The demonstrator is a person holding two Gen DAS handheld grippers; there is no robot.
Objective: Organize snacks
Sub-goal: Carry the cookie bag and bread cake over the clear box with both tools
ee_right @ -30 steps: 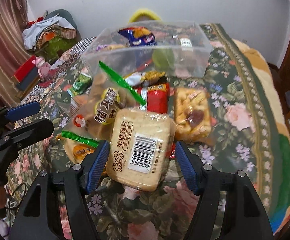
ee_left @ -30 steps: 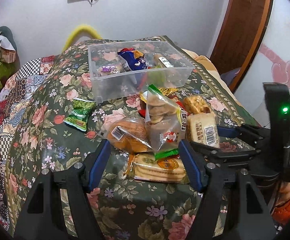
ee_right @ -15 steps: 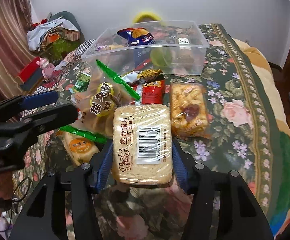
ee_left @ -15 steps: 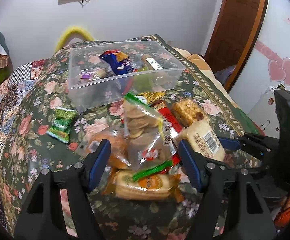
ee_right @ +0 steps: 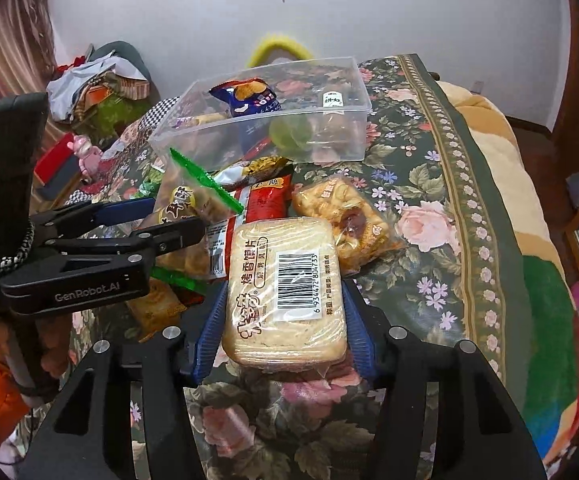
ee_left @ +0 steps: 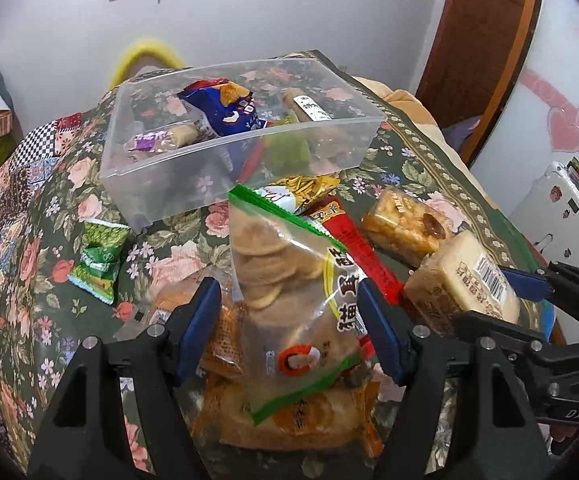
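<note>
A clear plastic box [ee_left: 225, 160] with several snacks inside stands at the back of the flowered table; it also shows in the right wrist view [ee_right: 289, 136]. My left gripper [ee_left: 289, 326] is open, its blue pads on either side of a clear zip bag of round biscuits [ee_left: 285, 292] with a green seal. My right gripper [ee_right: 285, 332] is shut on a wrapped pale toast-slice pack [ee_right: 285, 292] with a barcode, also visible in the left wrist view [ee_left: 461, 284]. The left gripper [ee_right: 157, 220] shows at the left of the right wrist view.
Loose snacks lie in front of the box: a red stick pack [ee_left: 353, 240], a golden pastry pack [ee_left: 405, 224], an orange biscuit pack [ee_left: 289, 420], a green packet [ee_left: 97, 260]. The table edge drops off at right, near a wooden door [ee_left: 485, 40].
My right gripper closed on the toast-slice pack and lifted it slightly. My left gripper moved forward so its open pads now flank the zip bag of biscuits.
</note>
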